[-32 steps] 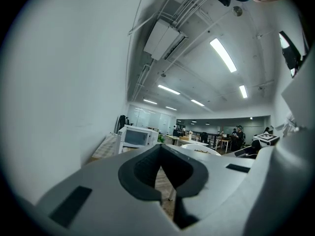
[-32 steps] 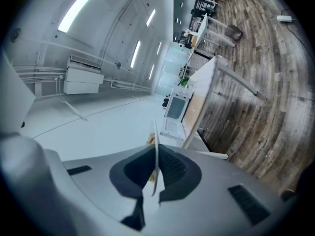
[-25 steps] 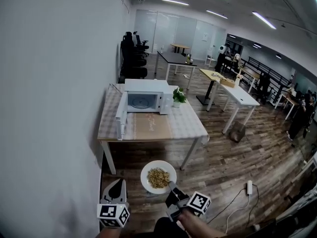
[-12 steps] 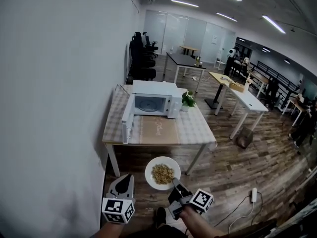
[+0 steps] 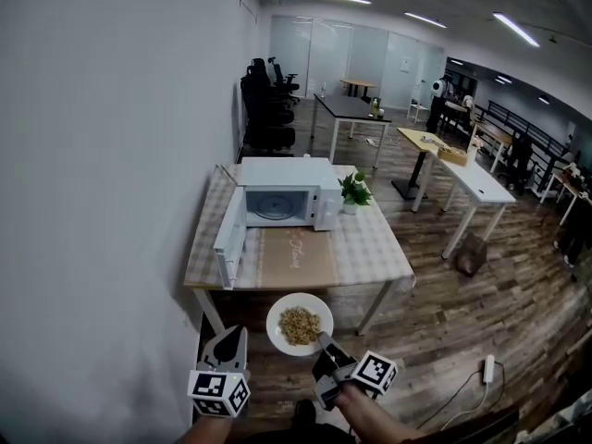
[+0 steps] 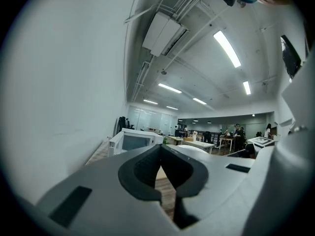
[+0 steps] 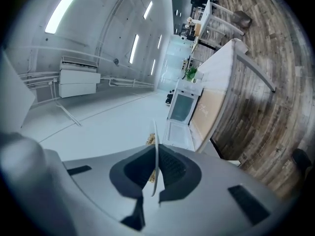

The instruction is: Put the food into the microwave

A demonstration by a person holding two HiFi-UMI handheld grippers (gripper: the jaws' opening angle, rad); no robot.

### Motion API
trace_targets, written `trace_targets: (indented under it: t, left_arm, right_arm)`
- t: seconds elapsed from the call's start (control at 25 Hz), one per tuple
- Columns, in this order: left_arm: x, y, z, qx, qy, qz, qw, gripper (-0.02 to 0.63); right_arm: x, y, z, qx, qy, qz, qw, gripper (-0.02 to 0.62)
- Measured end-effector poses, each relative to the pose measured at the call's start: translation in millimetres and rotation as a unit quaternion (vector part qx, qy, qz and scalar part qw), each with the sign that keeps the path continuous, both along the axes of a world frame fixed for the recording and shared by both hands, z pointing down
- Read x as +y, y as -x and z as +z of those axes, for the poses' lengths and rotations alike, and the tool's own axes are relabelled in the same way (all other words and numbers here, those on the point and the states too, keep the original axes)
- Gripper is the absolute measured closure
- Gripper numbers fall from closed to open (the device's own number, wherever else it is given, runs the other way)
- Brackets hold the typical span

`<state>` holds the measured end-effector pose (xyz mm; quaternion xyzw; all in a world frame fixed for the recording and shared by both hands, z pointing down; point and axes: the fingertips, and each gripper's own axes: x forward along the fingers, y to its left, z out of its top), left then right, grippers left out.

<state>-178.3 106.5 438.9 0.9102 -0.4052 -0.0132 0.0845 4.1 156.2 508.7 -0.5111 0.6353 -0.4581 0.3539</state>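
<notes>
1. The left tongs (image 5: 228,342) are closed together, with nothing between them.
2. The right tongs (image 5: 323,342) are closed on the near rim of the white plate (image 5: 280,311). The plate is just ahead of them, and the food (image 5: 301,326) is heaped in its middle.
3. Beyond both tongs stands the worktop (image 5: 370,248).
4. Further ahead on it is the microwave (image 5: 277,170) with its door (image 5: 228,239) open to the left. A small plant (image 5: 354,191) is just beside it on the right.

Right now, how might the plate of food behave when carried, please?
The plate looks stiff, lying flat though the right gripper pinches only one rim edge. Held off-centre, it may droop. The loose food could slide if it tilts.
</notes>
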Motion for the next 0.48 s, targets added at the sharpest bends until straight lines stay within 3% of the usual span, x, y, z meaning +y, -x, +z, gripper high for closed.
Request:
trace_targets:
  t: [0.48]
  left_arm:
    - [-73, -73, 1, -0.027, 0.006, -0.005, 0.9996, 0.597]
  right_arm:
    - [-74, -69, 6, -0.022, 0.002, 0.000, 1.000, 0.578]
